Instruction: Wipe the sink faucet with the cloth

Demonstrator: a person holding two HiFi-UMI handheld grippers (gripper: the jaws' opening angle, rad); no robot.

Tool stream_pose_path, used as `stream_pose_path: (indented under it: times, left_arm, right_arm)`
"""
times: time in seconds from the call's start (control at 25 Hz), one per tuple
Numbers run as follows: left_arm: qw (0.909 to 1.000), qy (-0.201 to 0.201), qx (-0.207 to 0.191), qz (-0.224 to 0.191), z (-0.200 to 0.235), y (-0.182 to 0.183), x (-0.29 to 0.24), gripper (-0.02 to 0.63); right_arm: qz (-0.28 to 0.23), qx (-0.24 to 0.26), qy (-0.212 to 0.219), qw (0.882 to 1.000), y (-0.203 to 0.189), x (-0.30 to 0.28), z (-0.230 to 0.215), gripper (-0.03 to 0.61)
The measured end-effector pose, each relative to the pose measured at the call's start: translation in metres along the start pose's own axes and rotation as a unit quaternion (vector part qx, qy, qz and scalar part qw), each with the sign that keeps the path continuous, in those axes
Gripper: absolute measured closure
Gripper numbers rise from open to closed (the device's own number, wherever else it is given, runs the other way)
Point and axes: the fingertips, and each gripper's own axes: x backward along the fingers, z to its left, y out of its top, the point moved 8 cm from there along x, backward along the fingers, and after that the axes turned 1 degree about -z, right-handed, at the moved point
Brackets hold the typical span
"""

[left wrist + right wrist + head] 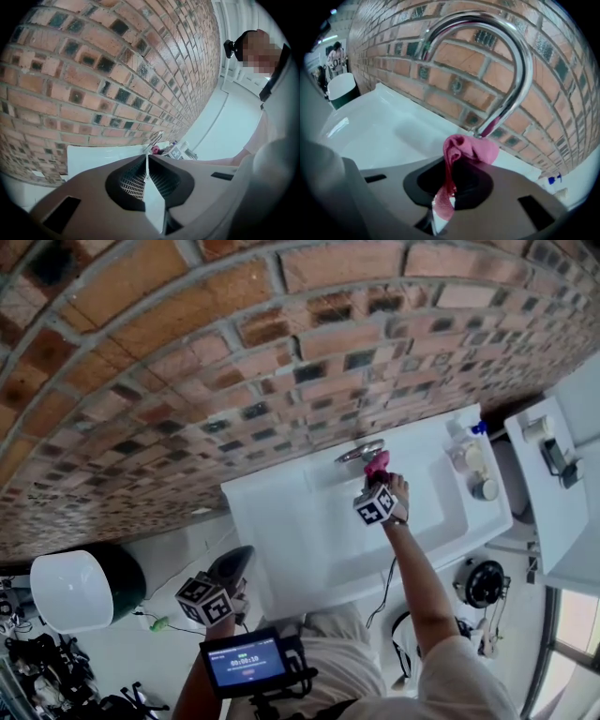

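Observation:
A chrome curved faucet [506, 61] rises from the back of the white sink [309, 531], against the brick wall. My right gripper [457, 154] is shut on a pink cloth [471, 149], and the bunched cloth sits at the base of the faucet's lower stem. In the head view the pink cloth [376, 464] lies just below the faucet [359, 452], with the right gripper [378, 486] reaching over the basin. My left gripper [146, 165] is shut with nothing between its jaws, held low at the sink's front left [232, 570]. From the left gripper view the faucet [155, 139] shows far off.
Bottles and small jars [472, 457] stand on the sink's right end. A white cabinet [548, 486] with items is further right. A white and dark bin [80, 589] stands on the floor at left. A phone screen [247, 662] hangs at my chest.

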Motion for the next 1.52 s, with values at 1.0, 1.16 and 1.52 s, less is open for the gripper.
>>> stream_pose_path:
  times: [1.0, 1.16, 1.52]
  left_arm:
    - [0.9999, 0.005, -0.001, -0.009, -0.010, -0.004, 0.011, 0.611]
    - [0.9999, 0.004, -0.002, -0.010, -0.010, -0.005, 0.017, 0.611]
    - [1.0000, 0.004, 0.001, -0.006, -0.009, -0.015, 0.021, 0.611]
  right_arm:
    - [0.031, -0.103, -0.005, 0.994, -0.070, 0.028, -0.043, 0.538]
    - [0.001, -0.126, -0.044, 0.991, -0.070, 0.020, -0.055, 0.538]
    - [-0.091, -0.177, -0.053, 0.979, -0.060, 0.034, -0.072, 0.540]
